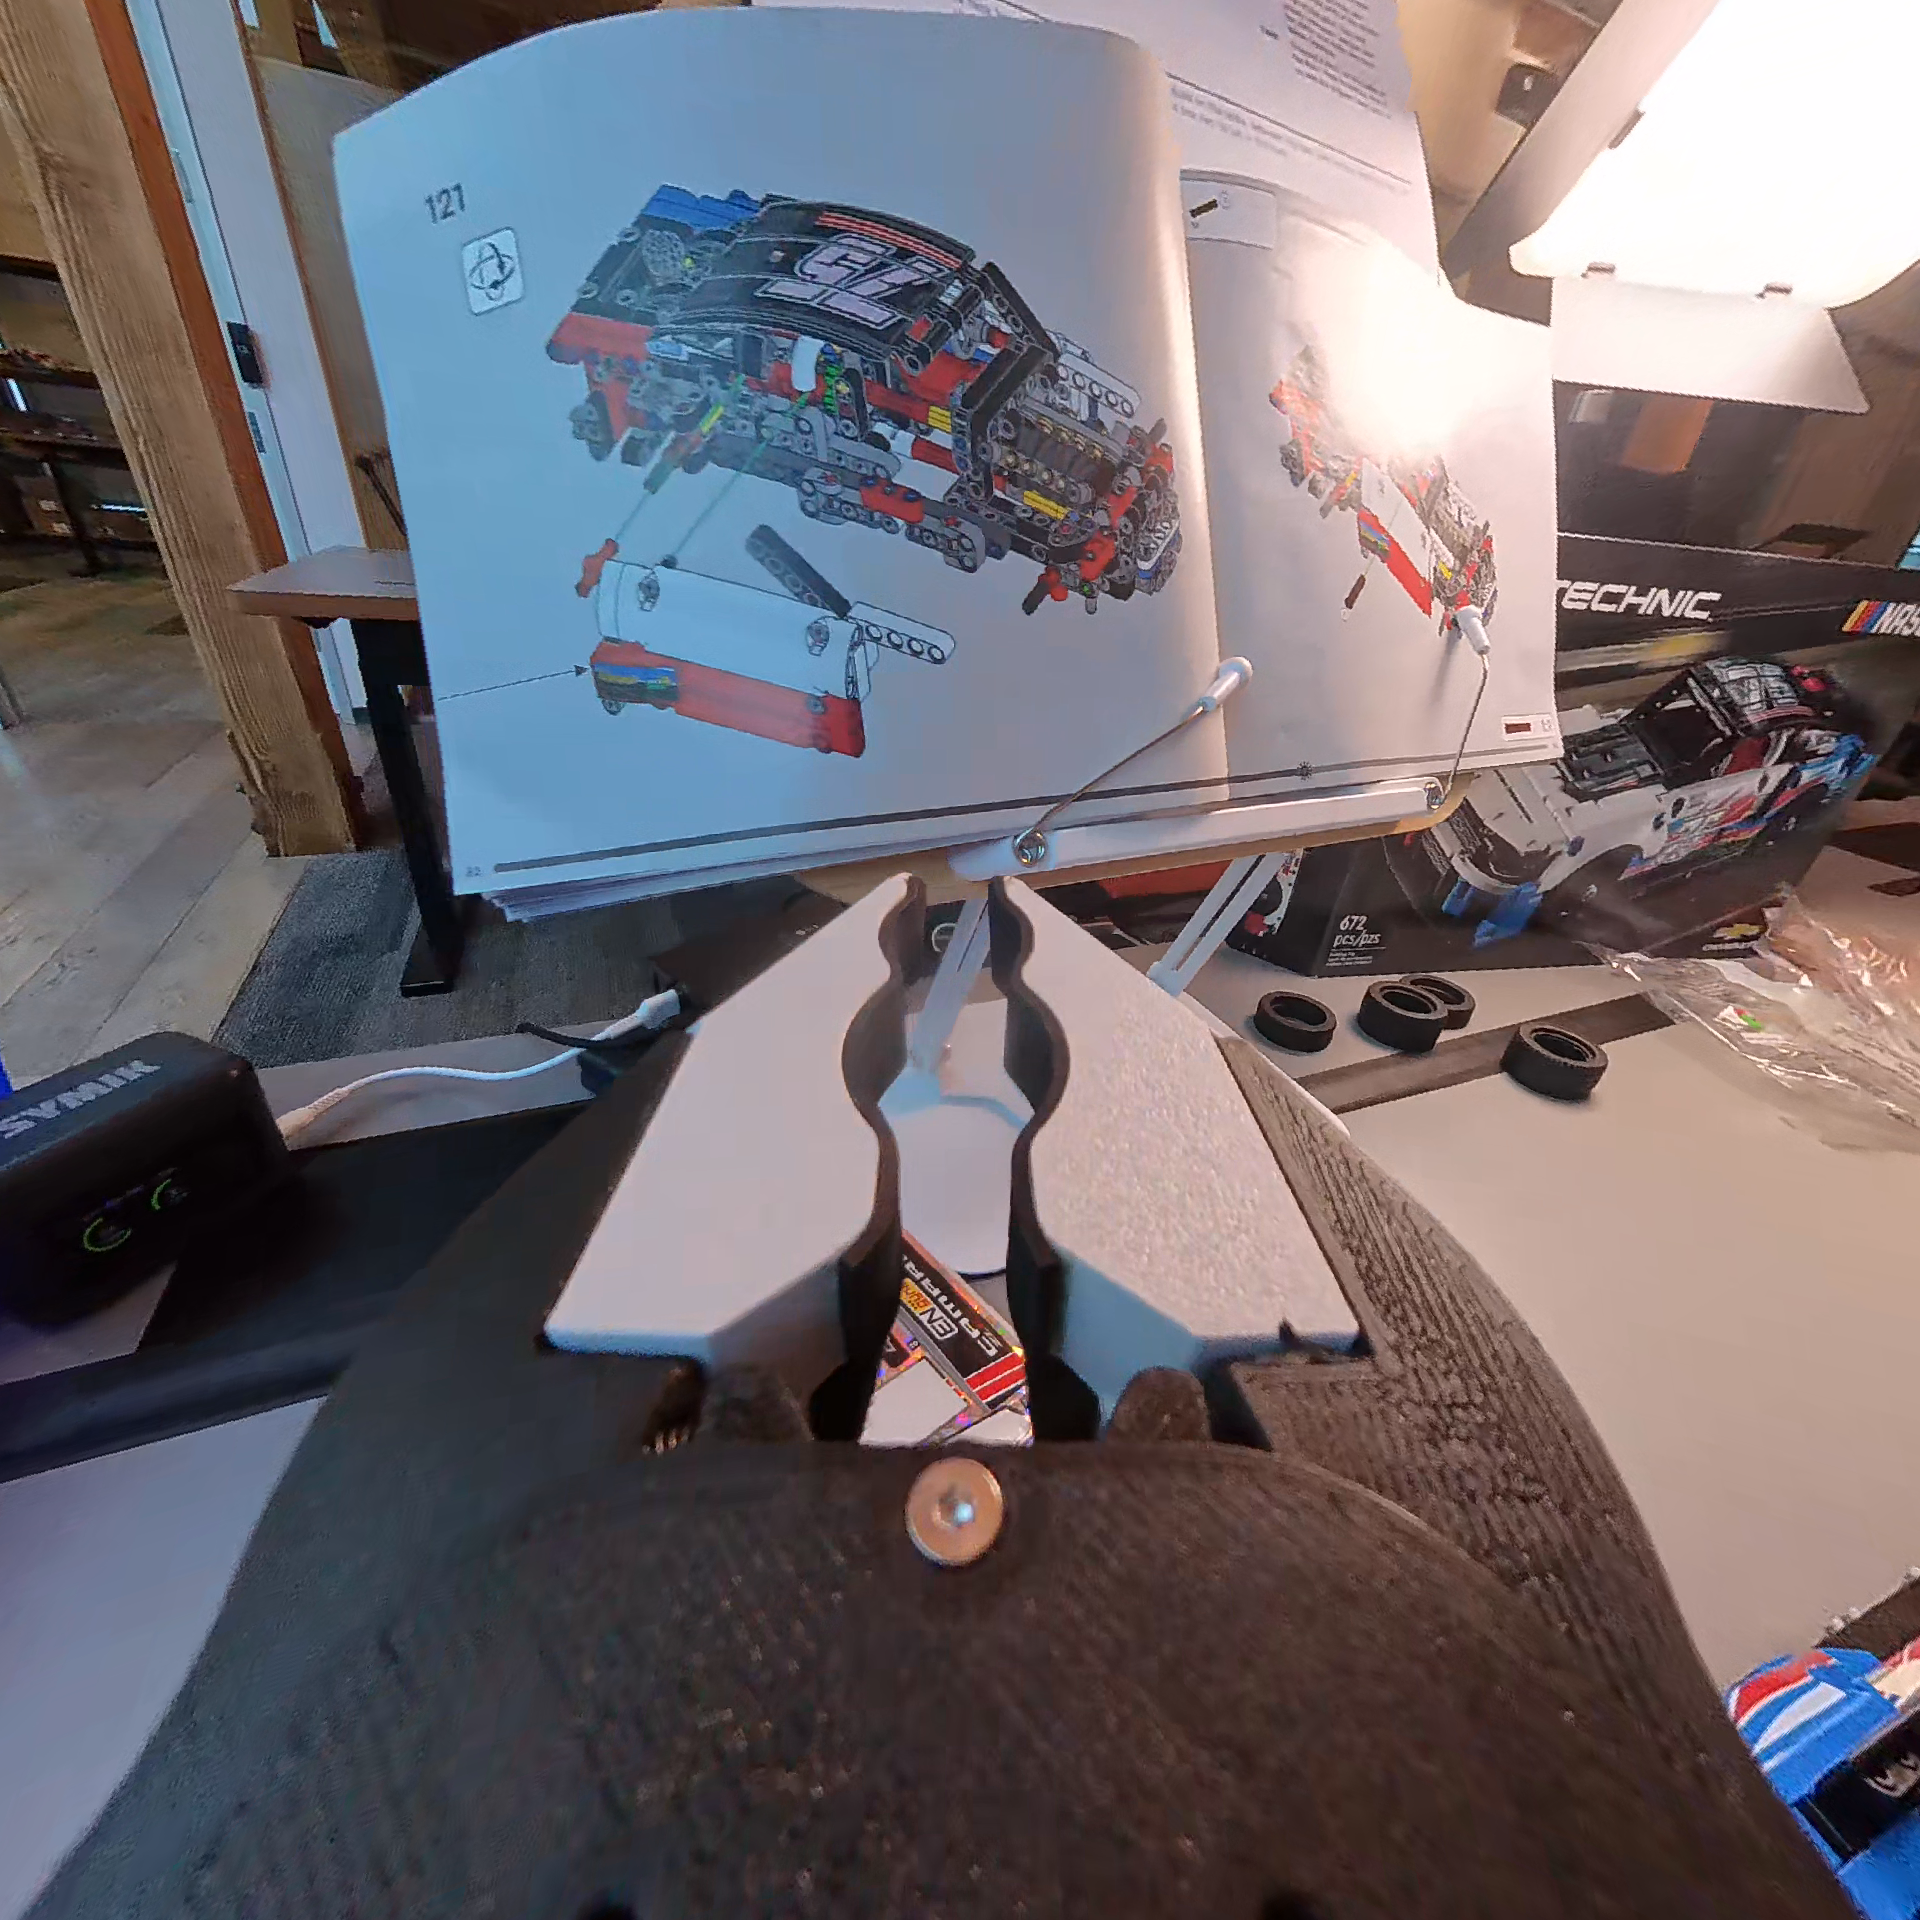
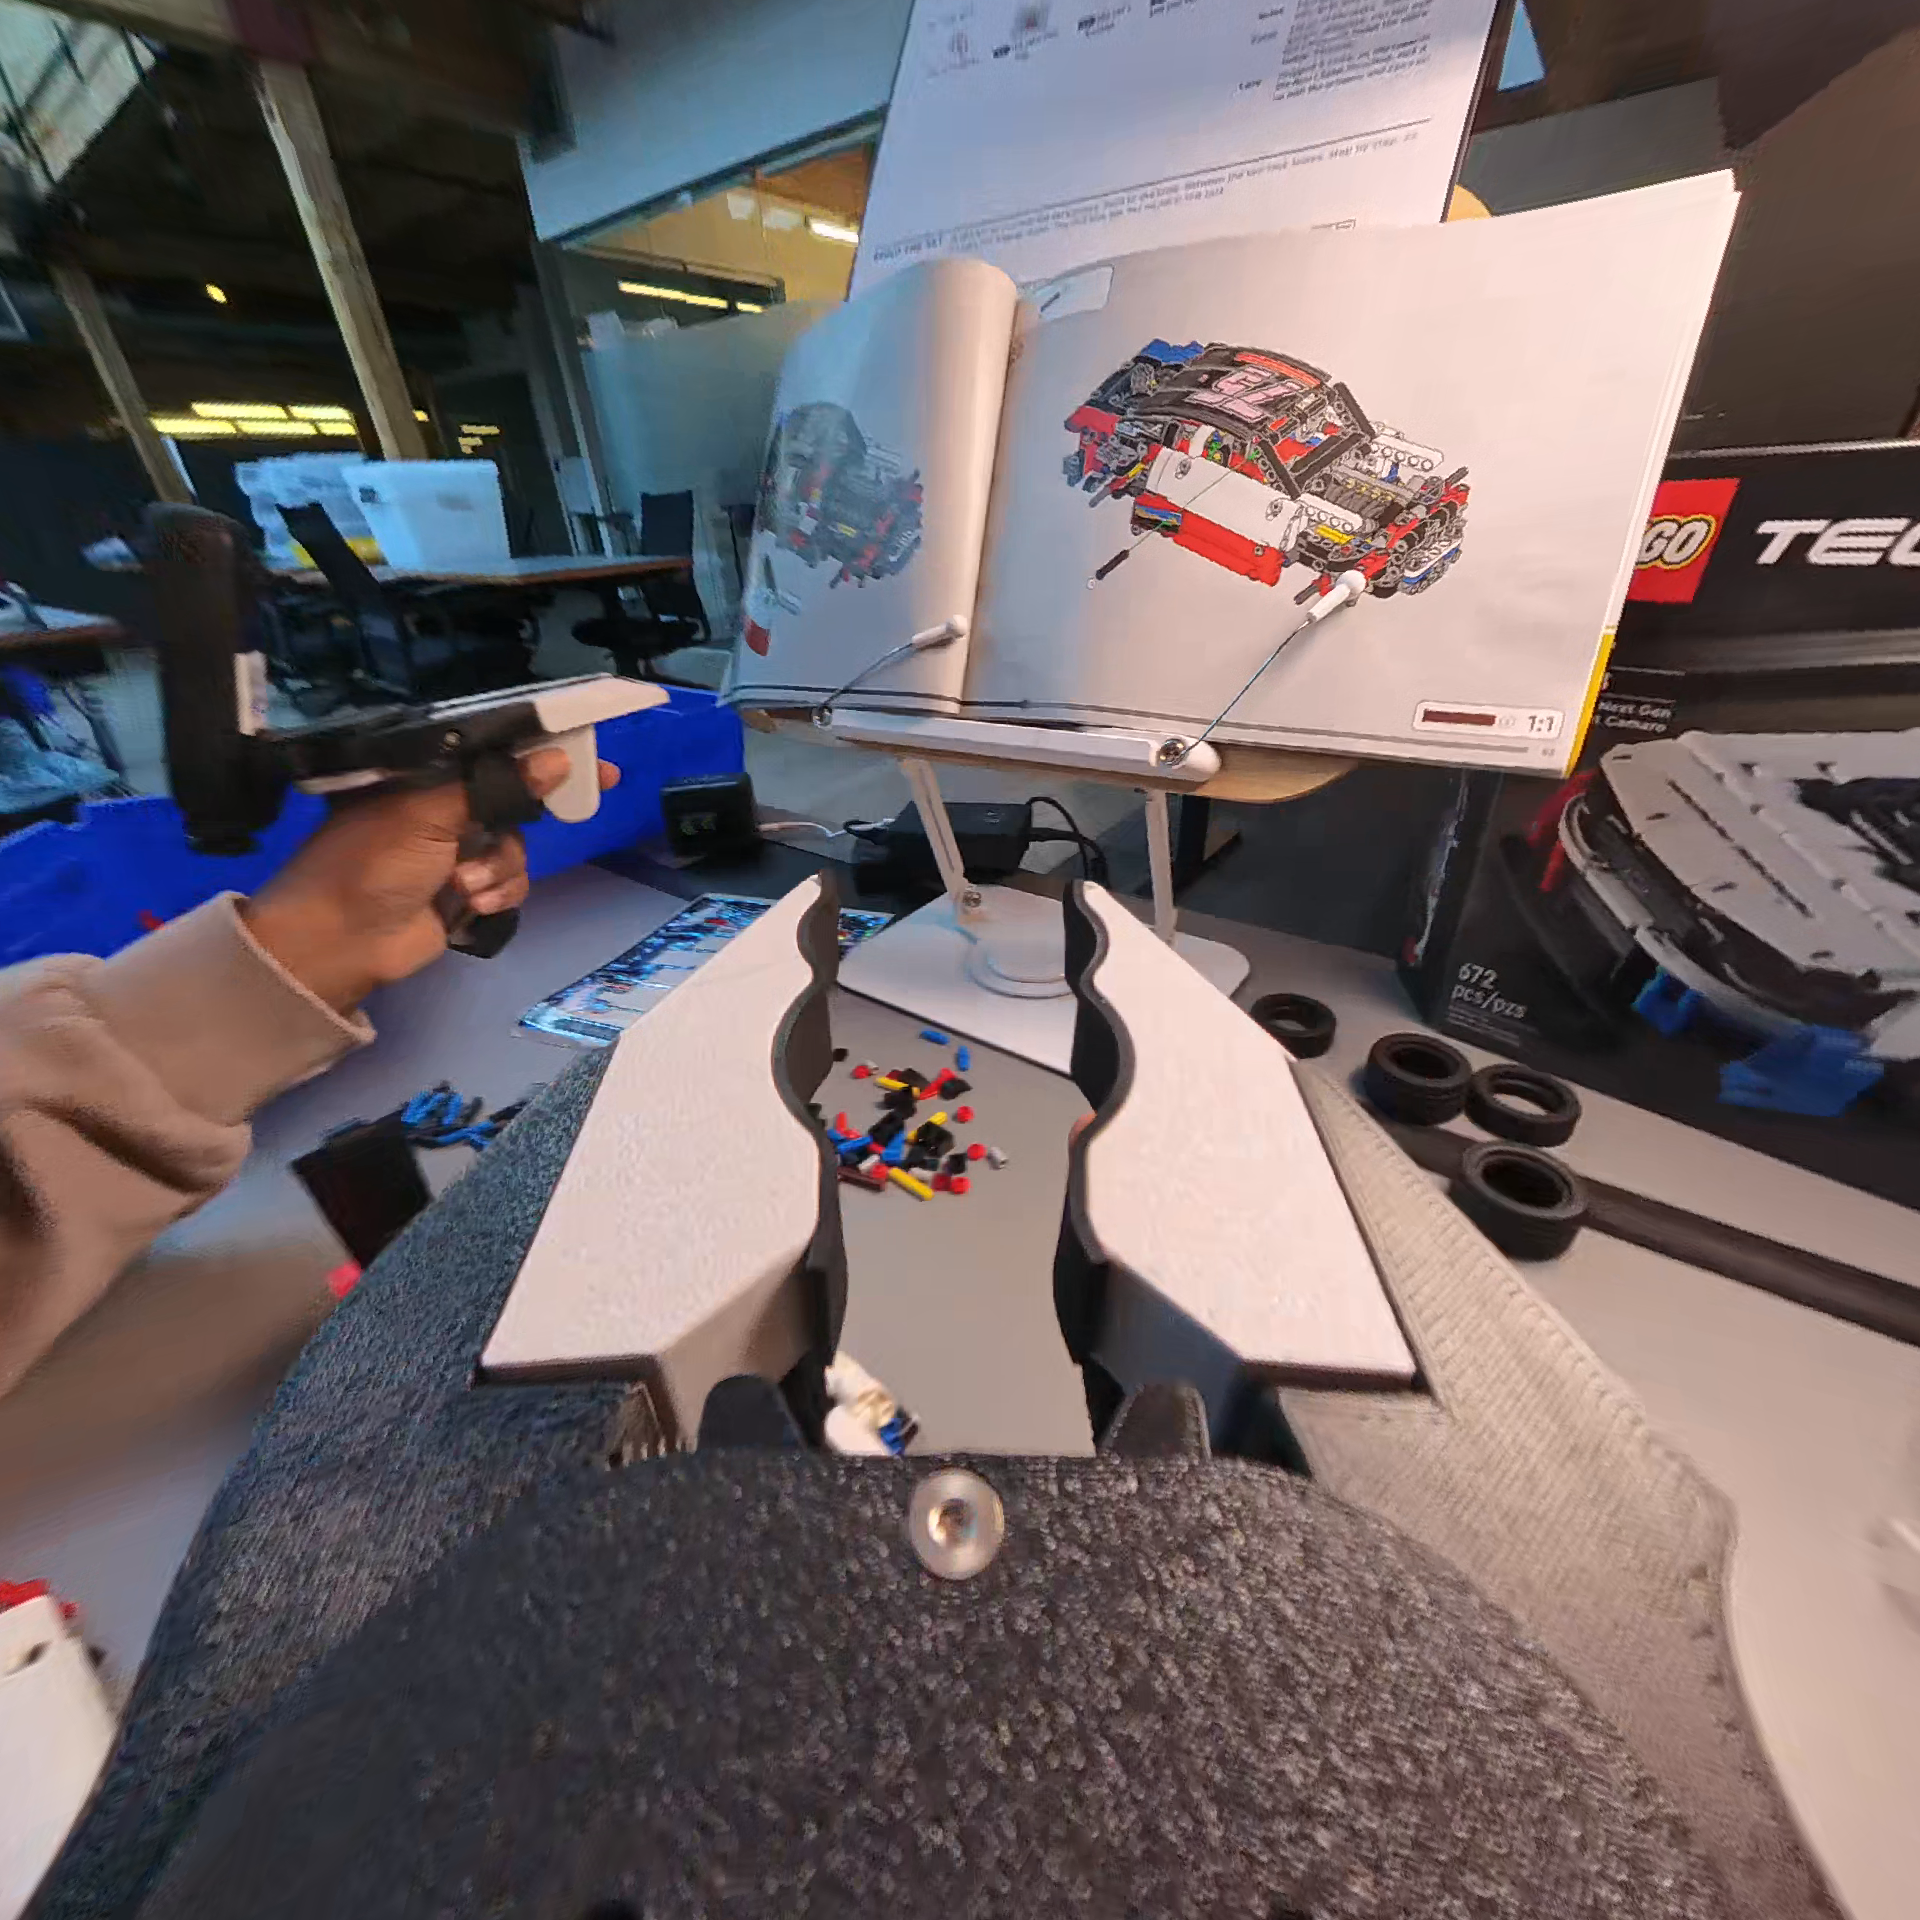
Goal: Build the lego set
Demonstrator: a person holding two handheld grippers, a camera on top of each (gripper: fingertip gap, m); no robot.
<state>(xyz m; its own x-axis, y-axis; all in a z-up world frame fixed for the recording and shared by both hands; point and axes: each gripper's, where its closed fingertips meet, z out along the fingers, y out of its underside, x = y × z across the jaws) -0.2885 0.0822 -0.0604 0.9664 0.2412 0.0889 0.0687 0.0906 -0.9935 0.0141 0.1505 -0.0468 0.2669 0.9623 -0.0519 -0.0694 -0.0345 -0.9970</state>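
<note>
**Claws idle above loose parts; spill and mis-pick risks**

Right claw [image 2: 951, 904] stands wide and empty, above the counter [image 2: 1662, 1382]. Left claw [image 1: 951, 894] is narrowed to a slim gap, gripping nothing, aimed at the instruction booklet [image 1: 810, 582] on its stand [image 1: 1195, 831].

Loose small pieces [image 2: 914, 1127] lie scattered between the right claw's fingers in view; a hasty descent would likely scatter them or pinch several together. Tyres [image 2: 1522, 1195] sit near right and could roll if nudged. Partly built car [image 1: 1829, 1725] shows at the frame edge only.
</note>
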